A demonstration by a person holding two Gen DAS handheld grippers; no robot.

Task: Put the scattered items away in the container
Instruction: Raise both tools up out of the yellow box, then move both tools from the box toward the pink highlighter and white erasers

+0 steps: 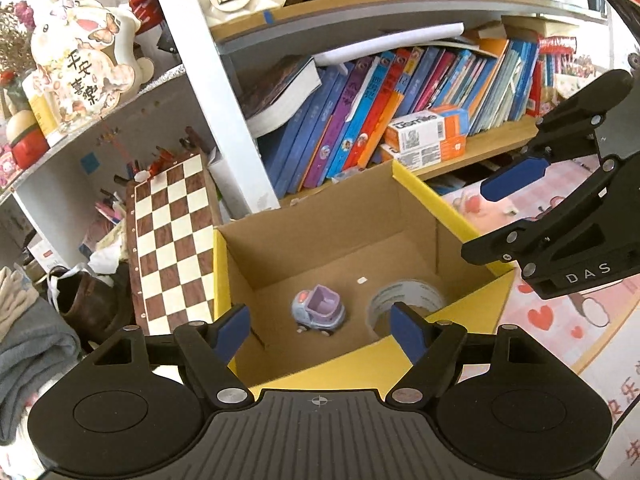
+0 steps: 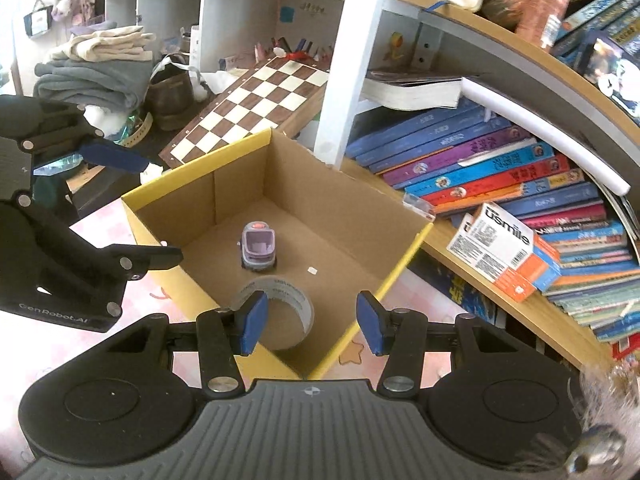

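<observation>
cardboard box (image 2: 224,196) with one toy car (image 2: 259,251), one tape roll (image 2: 280,312); both tongs (image 1: 320,330) (image 2: 311,318) spread, empty

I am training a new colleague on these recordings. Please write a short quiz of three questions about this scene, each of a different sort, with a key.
1. True or false: both the left gripper and the right gripper are holding something.
2. Which things lie inside the cardboard box? A) a toy car and a roll of tape B) a book and a handbag C) only a chessboard
3. Fill in: the chessboard leans outside the box, next to the white ____ post.

Key
1. False; both are open and empty.
2. A: the toy car and the roll of tape.
3. shelf
</observation>
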